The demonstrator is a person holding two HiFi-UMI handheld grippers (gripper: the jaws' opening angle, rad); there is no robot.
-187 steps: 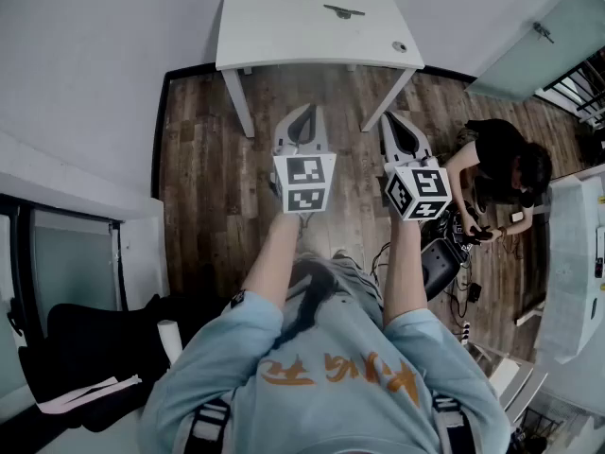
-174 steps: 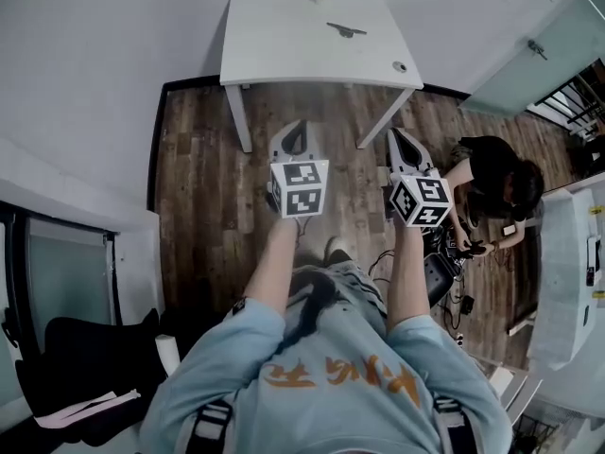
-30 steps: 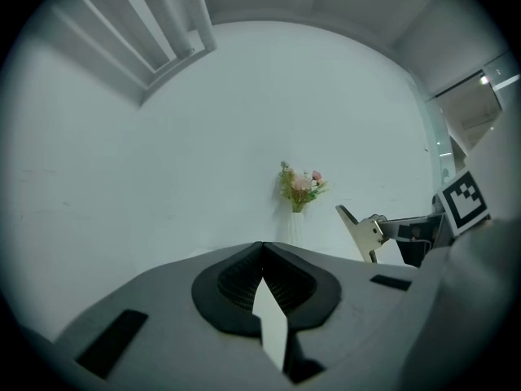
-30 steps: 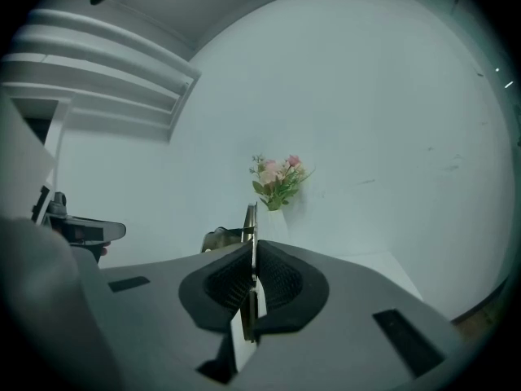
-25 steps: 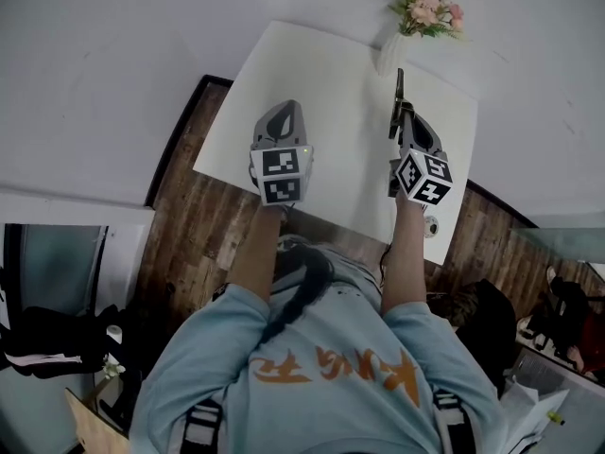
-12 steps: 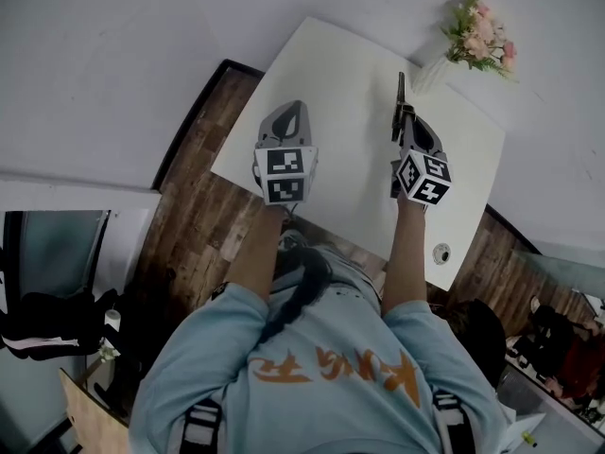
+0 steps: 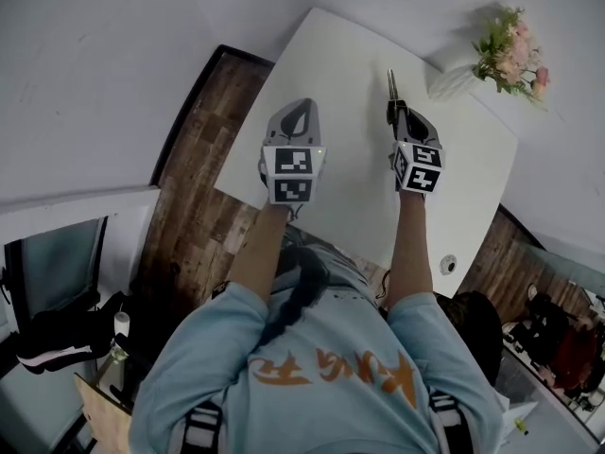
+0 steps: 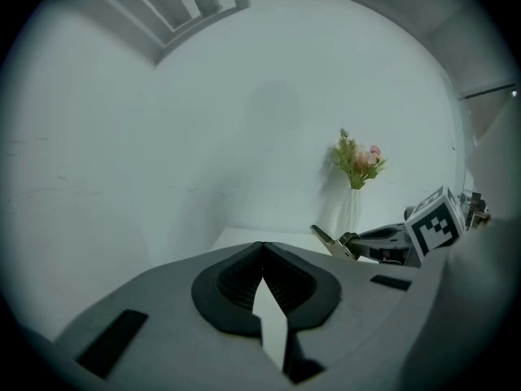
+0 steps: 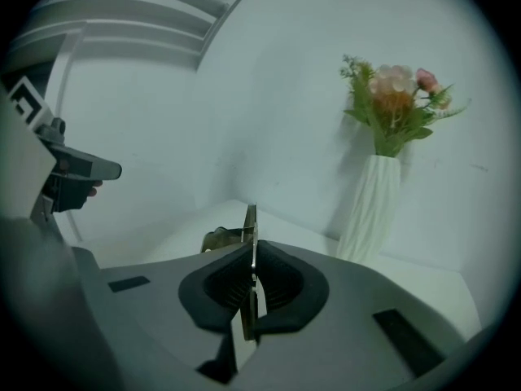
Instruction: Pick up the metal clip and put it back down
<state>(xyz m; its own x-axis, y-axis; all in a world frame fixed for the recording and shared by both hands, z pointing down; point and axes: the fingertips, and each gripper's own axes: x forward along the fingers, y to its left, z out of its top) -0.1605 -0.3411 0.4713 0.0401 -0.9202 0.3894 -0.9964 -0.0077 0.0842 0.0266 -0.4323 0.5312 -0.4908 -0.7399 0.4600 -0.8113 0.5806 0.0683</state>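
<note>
Two grippers over the white table [image 7: 331, 64]. Right gripper [image 7: 396, 113] — jaws clamped on the metal clip [image 7: 390, 83], which sticks out past the tips, upper centre of the head view, left of the flower vase [image 7: 454, 81]. Left gripper [image 7: 294, 108] — jaws pressed together, nothing between.

In the head view, your right gripper [image 7: 397, 112] covers most of the metal clip [image 7: 390, 83]; only its narrow end shows past the fingers [image 7: 405, 126]. In the right gripper view, the fingers hide the clip's clamped section, and the gripper body conceals the foot of the vase [image 9: 370, 210]. In the left gripper view, the left gripper [image 8: 263, 247] blocks nearly all of the surface [image 8: 244, 236]. The dark shapes [image 7: 558, 334] at the head view's lower right corner are too small to identify.
</note>
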